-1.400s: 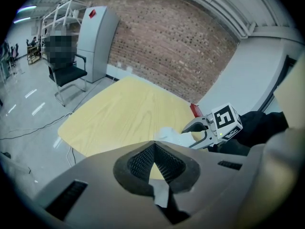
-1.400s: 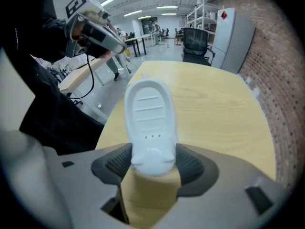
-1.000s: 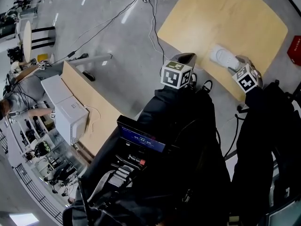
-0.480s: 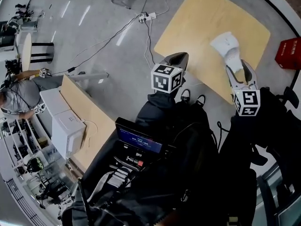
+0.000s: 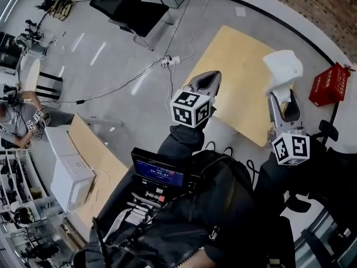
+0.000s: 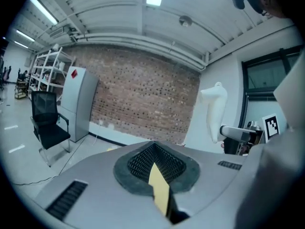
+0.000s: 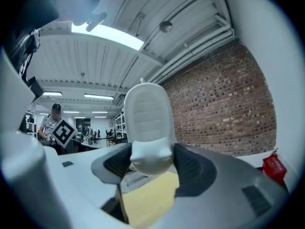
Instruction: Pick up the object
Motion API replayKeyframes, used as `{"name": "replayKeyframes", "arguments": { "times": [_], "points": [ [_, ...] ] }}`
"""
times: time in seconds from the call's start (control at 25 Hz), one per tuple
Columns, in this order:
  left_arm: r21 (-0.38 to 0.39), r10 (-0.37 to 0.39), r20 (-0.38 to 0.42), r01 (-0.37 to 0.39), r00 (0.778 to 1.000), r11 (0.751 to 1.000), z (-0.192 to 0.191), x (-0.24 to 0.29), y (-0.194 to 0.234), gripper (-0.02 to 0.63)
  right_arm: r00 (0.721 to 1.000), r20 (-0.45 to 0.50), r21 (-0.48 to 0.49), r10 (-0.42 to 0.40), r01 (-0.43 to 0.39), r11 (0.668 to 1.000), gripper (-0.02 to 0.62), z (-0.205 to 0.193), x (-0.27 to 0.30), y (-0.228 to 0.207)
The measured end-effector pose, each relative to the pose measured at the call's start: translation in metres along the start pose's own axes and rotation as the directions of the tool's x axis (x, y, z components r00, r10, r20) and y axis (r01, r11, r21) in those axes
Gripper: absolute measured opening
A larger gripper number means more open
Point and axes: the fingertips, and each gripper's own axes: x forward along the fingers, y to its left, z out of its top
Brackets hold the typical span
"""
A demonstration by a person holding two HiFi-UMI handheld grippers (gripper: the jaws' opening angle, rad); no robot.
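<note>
The object is white and moulded, with a ridged flat face (image 7: 147,116) and a narrower neck. My right gripper (image 7: 148,168) is shut on that neck, and the object stands up out of the jaws. In the head view the right gripper (image 5: 281,98) holds the white object (image 5: 283,67) in the air beyond the far right edge of the light wooden table (image 5: 237,74). My left gripper (image 5: 203,80) hovers over the table's near left edge; its jaws (image 6: 155,162) are shut with nothing between them. From the left gripper view the white object (image 6: 214,109) shows at the right.
A red basket (image 5: 328,85) stands on the floor to the right of the table, also in the right gripper view (image 7: 272,168). A black office chair (image 5: 129,6) and a power strip (image 5: 170,60) with cables lie beyond. Boxes and another wooden top (image 5: 95,152) sit at the left.
The right gripper has raised the white object off the table top and carried it further away. The left gripper has stayed shut near the table's edge.
</note>
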Motion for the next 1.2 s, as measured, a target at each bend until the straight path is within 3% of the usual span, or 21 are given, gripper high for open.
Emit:
{"name": "replayKeyframes", "arguments": {
  "times": [0.24,0.64,1.2],
  "points": [
    [0.054,-0.055,0.127,0.048,0.99,0.997,0.056,-0.005,-0.029,-0.003,0.993,0.116,0.005,-0.01,0.009,1.0,0.283,0.048,-0.022,-0.002],
    [0.118,-0.129,0.253,0.102,0.959,0.988,0.112,-0.021,-0.054,-0.003,0.979,0.201,-0.032,0.002,0.004,0.999,0.283,0.09,-0.028,0.011],
    [0.133,-0.179,0.263,0.148,0.948,0.98,0.12,-0.016,-0.071,-0.003,0.973,0.227,-0.025,0.035,-0.03,0.999,0.283,0.097,-0.028,0.015]
  ]
}}
